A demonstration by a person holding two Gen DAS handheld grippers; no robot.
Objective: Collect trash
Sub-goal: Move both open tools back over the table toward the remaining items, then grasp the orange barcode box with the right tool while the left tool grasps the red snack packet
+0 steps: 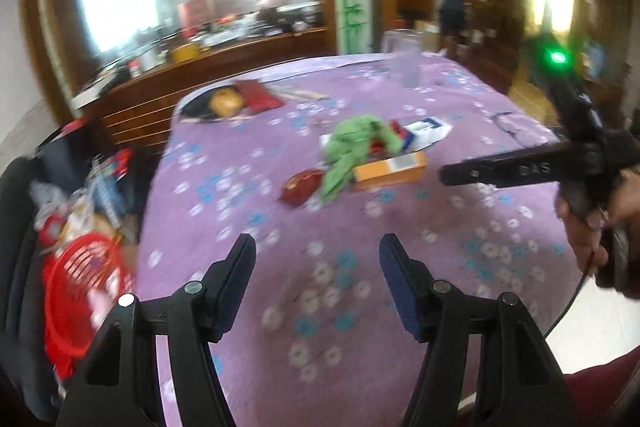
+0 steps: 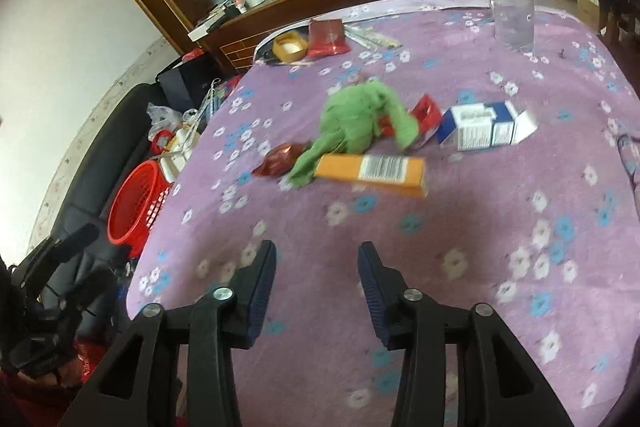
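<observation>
Both grippers hang over the near edge of the table (image 2: 500,211) with its purple flowered cloth. The left gripper (image 1: 316,247) has its jaws apart with nothing between them, and so does the right gripper (image 2: 316,255). The trash lies mid-table, well apart from both: an orange box (image 2: 372,171) touching a crumpled green cloth (image 2: 356,123), a dark red wrapper (image 2: 280,159) just beside it, and a blue-and-white carton (image 2: 480,127) (flaps open) further right. A red basket (image 2: 136,199) stands off the table's left edge.
</observation>
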